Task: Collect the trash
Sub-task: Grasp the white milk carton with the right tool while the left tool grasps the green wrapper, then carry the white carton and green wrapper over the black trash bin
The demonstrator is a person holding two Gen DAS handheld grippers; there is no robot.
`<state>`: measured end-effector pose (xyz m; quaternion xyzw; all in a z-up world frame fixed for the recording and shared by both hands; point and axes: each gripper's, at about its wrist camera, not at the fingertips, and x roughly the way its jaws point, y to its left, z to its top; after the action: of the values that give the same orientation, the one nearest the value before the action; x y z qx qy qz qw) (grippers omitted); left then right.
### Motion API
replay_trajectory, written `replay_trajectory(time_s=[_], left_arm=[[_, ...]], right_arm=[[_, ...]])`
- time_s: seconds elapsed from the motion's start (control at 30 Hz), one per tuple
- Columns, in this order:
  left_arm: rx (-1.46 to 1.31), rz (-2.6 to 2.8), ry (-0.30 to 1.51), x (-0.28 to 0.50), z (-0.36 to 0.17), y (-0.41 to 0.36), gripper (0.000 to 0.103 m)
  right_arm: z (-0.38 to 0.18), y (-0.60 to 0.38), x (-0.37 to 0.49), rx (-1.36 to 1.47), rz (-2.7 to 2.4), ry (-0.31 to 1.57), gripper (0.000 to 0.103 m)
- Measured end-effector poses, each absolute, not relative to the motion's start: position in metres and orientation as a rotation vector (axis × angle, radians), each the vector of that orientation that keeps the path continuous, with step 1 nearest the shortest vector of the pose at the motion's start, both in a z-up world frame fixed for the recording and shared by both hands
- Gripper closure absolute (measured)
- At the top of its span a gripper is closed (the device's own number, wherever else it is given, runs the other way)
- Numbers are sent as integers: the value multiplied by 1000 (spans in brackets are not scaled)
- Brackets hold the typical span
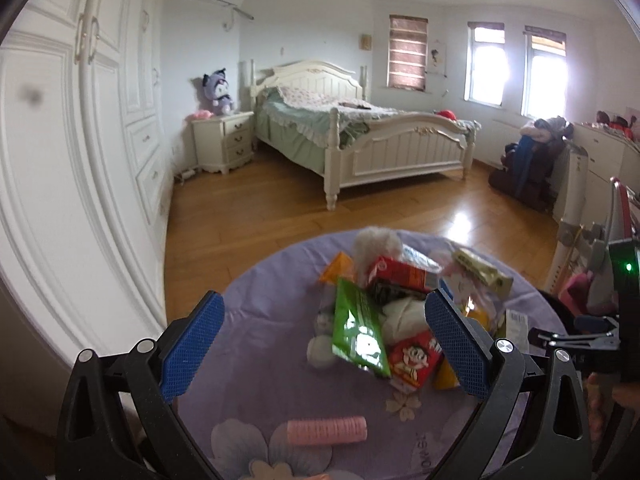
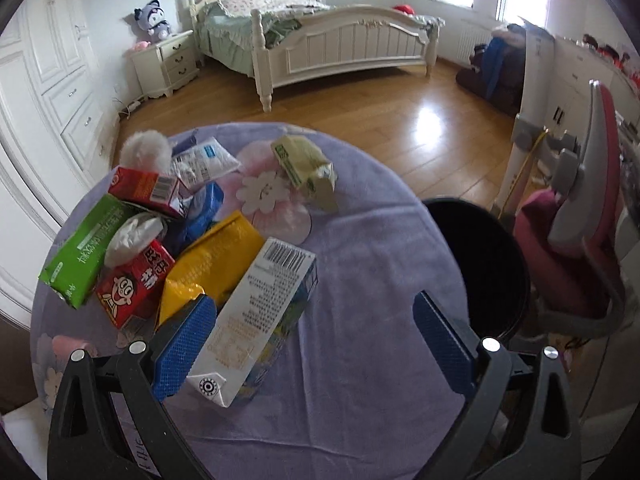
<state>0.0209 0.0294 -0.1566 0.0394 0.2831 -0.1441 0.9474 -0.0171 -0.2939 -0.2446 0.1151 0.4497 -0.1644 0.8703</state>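
Daylight from windows [image 1: 516, 76] glares; edges bend, foreground perhaps slightly blurred.

Both grippers hover over the counter [image 2: 360, 240] with jaws spread wide: the left gripper [image 1: 320, 344] empty, the right gripper [image 2: 316, 344] empty toward its right edge.

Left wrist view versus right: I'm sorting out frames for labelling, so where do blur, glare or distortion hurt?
Left wrist view: the trash pile is soft, the green packet carries a bright glare patch, the windows blow out, and a dark smudge sits on the wardrobe. Right wrist view: sharper, the white carton print resolves; floor glare; fisheye bends the edges.
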Motion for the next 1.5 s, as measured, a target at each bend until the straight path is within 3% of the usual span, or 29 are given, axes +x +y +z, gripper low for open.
replay_trajectory(time_s=[0.33,0.4,0.47,0.5,0.57,0.67,0.77,1.13,1.5], left_arm=[[147,-350,777,61,-213,9,4],[152,-383,812,69,-221,1,4],[133,-416,856,80,-233,-4,7],[119,-439,877,85,-238,-6,13],[82,-486,942,96,-250,-9,63],[11,-520,1009,108,-267,-8,79],[23,-528,985,106,-269,-12,87],[103,-592,754,66,-223,-32,97],[17,-710,754,42,-181,-46,97]], right_arm=[[-278,-266,1,189,-293,1077,6],[-281,-267,1,193,-248,1074,17],[-288,-266,4,171,-202,1111,53],[-290,-267,4,160,-186,1122,62],[-290,-267,3,145,-169,1113,64],[-289,-268,1,142,-150,1105,65],[-286,-269,-2,142,-136,1087,65],[-263,-283,-18,151,-109,995,65],[-248,-313,-24,158,-80,948,65]])
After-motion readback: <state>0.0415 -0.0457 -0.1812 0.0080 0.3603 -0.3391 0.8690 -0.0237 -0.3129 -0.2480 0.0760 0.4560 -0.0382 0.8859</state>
